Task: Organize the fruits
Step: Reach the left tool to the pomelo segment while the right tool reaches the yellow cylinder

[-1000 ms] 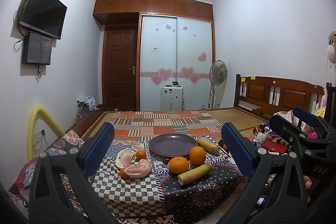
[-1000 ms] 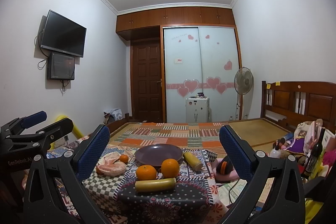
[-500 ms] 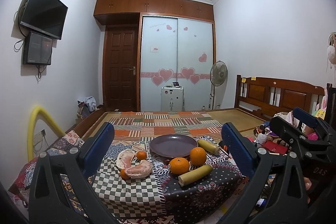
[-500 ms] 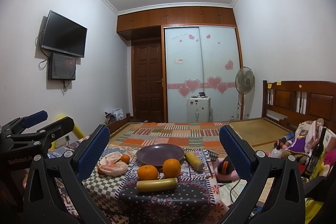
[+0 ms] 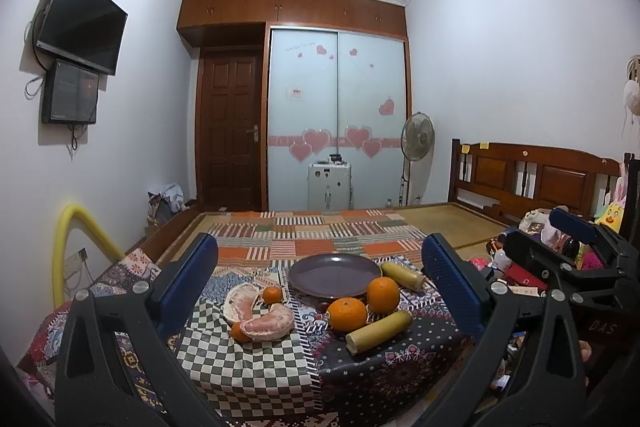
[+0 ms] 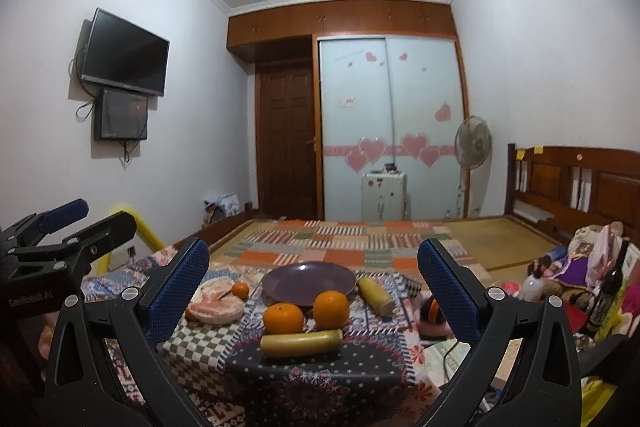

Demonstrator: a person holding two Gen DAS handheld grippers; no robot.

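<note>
Both the left hand-held gripper (image 5: 318, 277) and the right hand-held gripper (image 6: 312, 275) are held released and empty, well short of the tabletop (image 5: 256, 367). The plate (image 5: 335, 274) lies bare; the nearest orange (image 5: 347, 314) is best approached squarely, its sides straddled before closing.

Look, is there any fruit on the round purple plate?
No, the round purple plate is bare; the two big oranges and the other fruit lie beside it on the patterned tablecloth.
</note>
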